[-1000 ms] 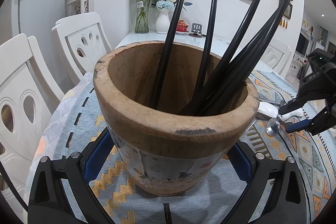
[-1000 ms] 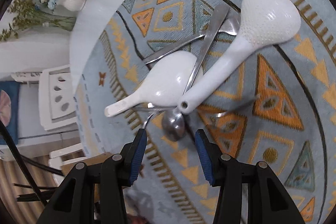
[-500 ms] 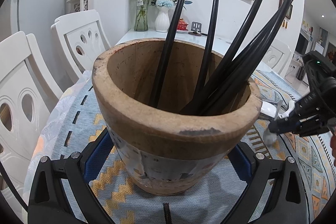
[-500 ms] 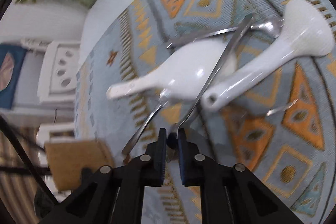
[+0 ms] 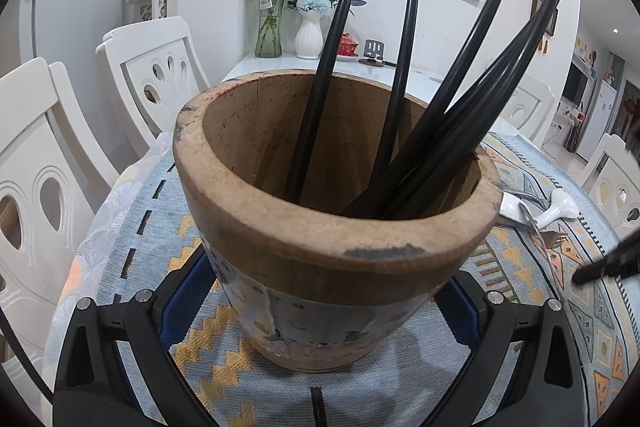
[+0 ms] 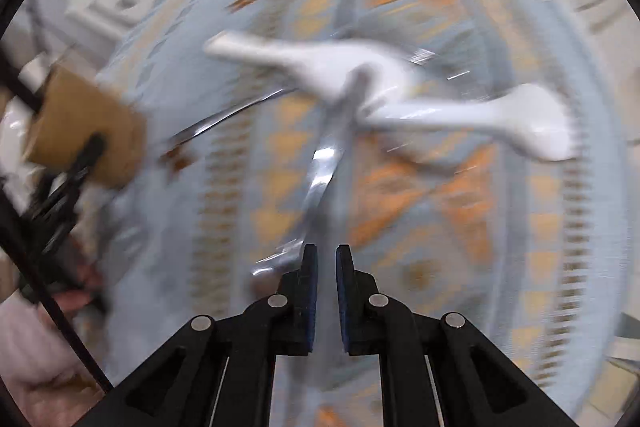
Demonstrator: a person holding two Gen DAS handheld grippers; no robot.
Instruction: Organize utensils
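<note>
The left gripper [image 5: 320, 339] is clamped around the base of the worn wooden utensil pot [image 5: 332, 227], steadying it so the black chopsticks [image 5: 452, 99] inside stay leaning against the rim. The right gripper [image 6: 326, 259], pointing steeply down over the patterned blue-and-orange tablecloth [image 6: 460, 227], is pinched tight on the end of a shiny steel spoon [image 6: 320, 171], which lifts away from the two white plastic ladles [image 6: 400, 95], probably bound for the pot.
</note>
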